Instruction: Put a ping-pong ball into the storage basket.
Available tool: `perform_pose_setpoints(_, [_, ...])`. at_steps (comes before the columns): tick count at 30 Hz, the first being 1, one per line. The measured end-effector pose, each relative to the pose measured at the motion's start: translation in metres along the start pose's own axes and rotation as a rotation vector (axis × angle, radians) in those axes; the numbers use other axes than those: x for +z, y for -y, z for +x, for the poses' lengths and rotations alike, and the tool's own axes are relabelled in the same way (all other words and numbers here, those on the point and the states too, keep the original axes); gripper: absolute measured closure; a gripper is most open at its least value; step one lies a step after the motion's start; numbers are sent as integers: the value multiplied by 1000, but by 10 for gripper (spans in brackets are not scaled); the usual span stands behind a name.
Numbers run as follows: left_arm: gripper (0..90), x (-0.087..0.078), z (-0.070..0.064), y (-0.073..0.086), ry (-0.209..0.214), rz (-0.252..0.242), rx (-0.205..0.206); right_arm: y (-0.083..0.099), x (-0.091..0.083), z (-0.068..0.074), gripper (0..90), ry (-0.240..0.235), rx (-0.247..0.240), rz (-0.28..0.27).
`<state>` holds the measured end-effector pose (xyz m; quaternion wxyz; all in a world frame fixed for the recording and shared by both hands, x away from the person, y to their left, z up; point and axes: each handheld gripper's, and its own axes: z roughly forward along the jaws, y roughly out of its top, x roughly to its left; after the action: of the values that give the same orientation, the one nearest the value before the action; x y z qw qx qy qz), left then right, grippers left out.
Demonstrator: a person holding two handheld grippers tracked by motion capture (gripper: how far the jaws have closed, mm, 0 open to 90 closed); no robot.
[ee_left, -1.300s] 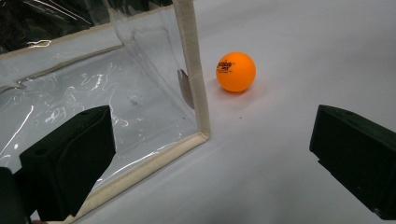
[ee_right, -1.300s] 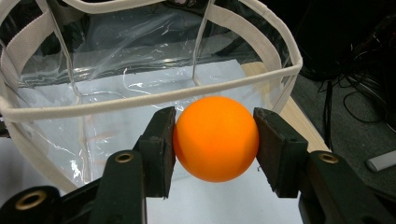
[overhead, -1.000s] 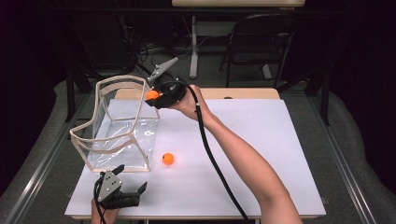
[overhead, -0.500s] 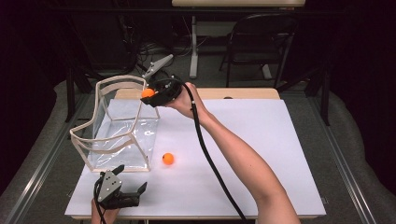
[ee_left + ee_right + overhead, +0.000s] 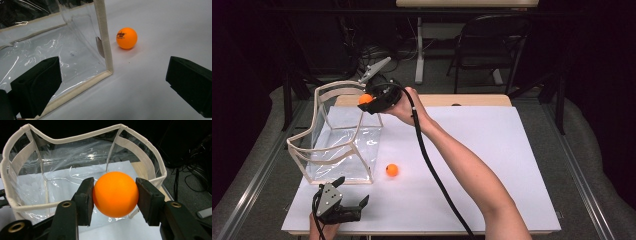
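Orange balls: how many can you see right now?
2. One ball is clamped in the right gripper above the clear bag's open top. The other ball lies on the table just outside the bag. The bag looks empty.

Ball in the right tool [image 5: 115, 194]: plain bright orange.
Ball on the table [image 5: 127, 37]: orange with small dark print, too fine to read.
Bag [image 5: 343, 145], beside that ball: clear plastic, cream fabric trim.
Table [image 5: 492, 165]: white sheet over a pale wood edge.
Tool pads [image 5: 86, 200]: black.
Left tool [image 5: 343, 210]: black, grey plate.
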<state>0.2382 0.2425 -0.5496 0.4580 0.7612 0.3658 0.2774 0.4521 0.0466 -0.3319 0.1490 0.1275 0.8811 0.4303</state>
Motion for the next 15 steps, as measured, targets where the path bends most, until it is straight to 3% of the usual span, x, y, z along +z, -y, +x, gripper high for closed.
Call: perform_pose_setpoints(15, [1, 0, 0, 0, -1, -2, -1, -6, 9, 7, 508, -3, -11, 11])
